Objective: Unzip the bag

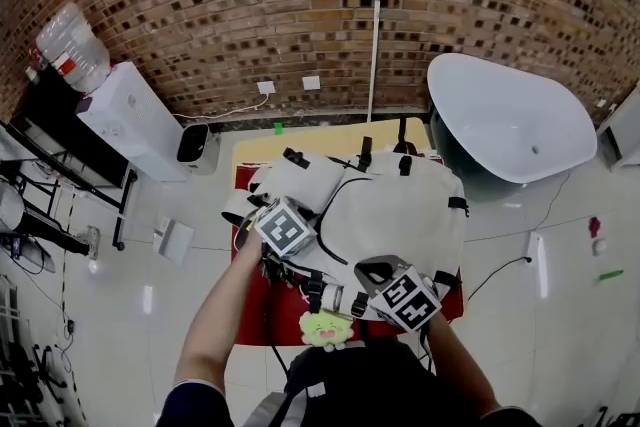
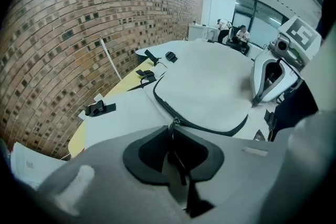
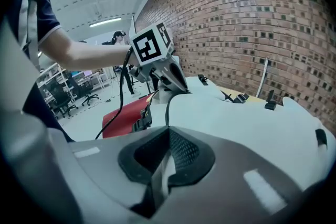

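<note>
Bag (image 1: 395, 210) lay flat on table (image 1: 250, 150), covering most of it, near edge over red cloth (image 1: 275, 315). L gripper (image 2: 173, 139) pinched black zip pull (image 2: 177, 162). R gripper (image 3: 165, 160) was clamped on pale bag fabric at near-R edge. Open floor both sides; white tub (image 1: 510, 125) close at far R. From head view, jaw tips were hidden under marker cubes.

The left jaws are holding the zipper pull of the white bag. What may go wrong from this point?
The left gripper pinches only the thin zipper pull; it may slip out. The zipper track curves ahead, so the slider could jam there. The right gripper holds just a fold of the bag; if that slips, the bag may slide along.
</note>
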The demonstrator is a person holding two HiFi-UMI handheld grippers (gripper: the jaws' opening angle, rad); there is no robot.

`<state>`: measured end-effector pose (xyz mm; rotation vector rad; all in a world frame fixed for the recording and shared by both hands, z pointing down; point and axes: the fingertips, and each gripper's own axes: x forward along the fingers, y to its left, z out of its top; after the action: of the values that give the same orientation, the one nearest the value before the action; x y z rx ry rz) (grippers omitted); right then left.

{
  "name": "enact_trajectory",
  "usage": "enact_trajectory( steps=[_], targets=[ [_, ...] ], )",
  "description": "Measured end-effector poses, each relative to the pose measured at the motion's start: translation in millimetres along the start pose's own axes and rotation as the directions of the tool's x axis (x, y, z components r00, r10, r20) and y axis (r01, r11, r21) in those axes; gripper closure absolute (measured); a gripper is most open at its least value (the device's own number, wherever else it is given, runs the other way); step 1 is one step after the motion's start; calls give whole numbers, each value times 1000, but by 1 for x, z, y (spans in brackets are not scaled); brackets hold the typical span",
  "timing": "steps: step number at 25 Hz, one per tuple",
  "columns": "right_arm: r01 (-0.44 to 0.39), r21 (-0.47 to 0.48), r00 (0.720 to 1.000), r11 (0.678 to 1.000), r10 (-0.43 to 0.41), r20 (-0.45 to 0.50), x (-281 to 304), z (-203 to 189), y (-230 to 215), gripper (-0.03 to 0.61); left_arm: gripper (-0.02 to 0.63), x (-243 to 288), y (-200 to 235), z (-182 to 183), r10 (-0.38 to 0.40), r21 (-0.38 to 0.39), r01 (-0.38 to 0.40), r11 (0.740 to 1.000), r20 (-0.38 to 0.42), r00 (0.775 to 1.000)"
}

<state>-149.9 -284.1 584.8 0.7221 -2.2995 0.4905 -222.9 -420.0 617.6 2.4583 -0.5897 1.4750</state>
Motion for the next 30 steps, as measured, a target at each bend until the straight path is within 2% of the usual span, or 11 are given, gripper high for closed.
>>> enact_trajectory(
  steps=[9, 14, 18, 24, 30],
  targets=[
    [-24, 61, 999, 998, 27, -39, 2, 0, -2, 572, 581, 26, 21, 16, -73, 76, 74, 994, -13, 997],
    [3, 88, 999, 996, 1, -45, 4, -2, -7, 572, 583, 39, 29, 33, -128, 134, 127, 983, -8, 992],
    [10, 112, 999, 994, -5, -40, 4, -2, -9, 572, 583, 50, 49, 48, -96, 180, 93, 979, 8, 995],
    [-10, 191, 1000, 982, 15, -27, 2, -1, -16, 572, 583, 71, 52, 65, -183, 186, 178, 966, 6, 983],
    [3, 216, 999, 976, 8, -53, 2, -3, -19, 572, 581, 86, 54, 81, -211, 228, 203, 952, 9, 978]
  ],
)
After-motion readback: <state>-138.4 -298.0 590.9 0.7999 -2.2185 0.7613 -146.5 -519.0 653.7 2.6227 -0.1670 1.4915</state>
